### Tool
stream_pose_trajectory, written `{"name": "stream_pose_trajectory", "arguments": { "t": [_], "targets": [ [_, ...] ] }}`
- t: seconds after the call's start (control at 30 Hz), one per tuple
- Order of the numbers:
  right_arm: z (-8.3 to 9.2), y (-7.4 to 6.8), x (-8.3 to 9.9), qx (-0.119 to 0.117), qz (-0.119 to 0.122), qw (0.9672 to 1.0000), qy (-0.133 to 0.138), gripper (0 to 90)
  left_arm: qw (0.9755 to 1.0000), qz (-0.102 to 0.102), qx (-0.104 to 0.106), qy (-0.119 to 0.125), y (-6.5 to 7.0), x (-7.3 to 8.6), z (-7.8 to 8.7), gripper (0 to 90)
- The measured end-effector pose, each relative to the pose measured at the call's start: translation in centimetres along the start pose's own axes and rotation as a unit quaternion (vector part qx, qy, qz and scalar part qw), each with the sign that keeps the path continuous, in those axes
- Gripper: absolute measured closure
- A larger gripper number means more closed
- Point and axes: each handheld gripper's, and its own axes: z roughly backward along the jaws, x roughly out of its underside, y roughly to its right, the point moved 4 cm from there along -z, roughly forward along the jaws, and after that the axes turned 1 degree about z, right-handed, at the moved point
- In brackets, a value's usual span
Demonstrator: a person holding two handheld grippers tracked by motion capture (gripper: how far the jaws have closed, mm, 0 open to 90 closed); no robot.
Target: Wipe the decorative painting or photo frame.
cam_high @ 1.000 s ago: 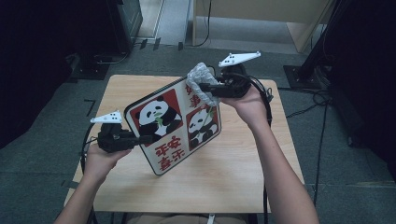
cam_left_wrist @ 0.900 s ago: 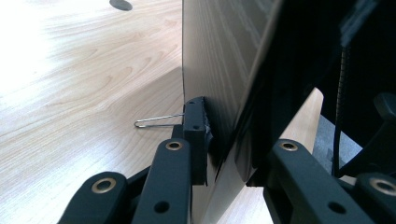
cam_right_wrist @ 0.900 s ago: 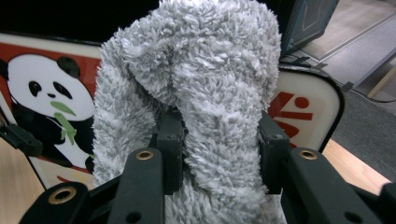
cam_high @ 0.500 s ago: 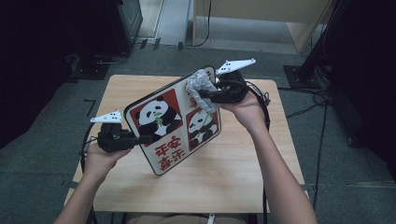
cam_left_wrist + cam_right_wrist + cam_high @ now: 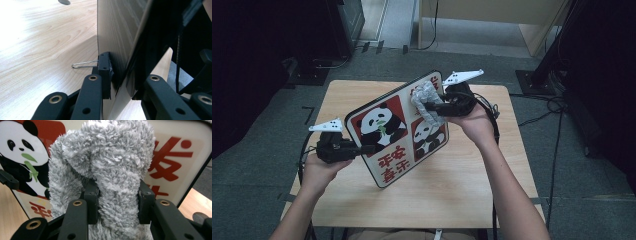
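Overhead, the left hand-held gripper (image 5: 362,148) pinched a tilted panda sign board (image 5: 398,131) by its edge; the right hand-held gripper (image 5: 430,106), clamping a fluffy grey cloth (image 5: 426,101), pressed it, which could probably twist the board loose.

A rounded square board (image 5: 399,132) is being held tilted above the wooden tabletop (image 5: 462,185), its printed face turned upward. The face is showing cartoon pandas on red panels, one chewing green bamboo, alongside red Chinese characters on cream panels, all within a dark rim. A fluffy grey cloth (image 5: 426,102), bunched into thick folds, is pressing against the board's upper right area, covering part of the red lettering there.
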Motion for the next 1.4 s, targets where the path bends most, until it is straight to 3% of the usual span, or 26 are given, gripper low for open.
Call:
{"name": "stream_pose_trajectory", "arguments": {
  "t": [1.4],
  "targets": [
    [-1.5,0.0,4.4,-0.015,-0.015,0.9996,-0.021,62.5,1.0,-0.001,0.001,0.0,0.0,0.0,0.0,76.7]
  ]
}}
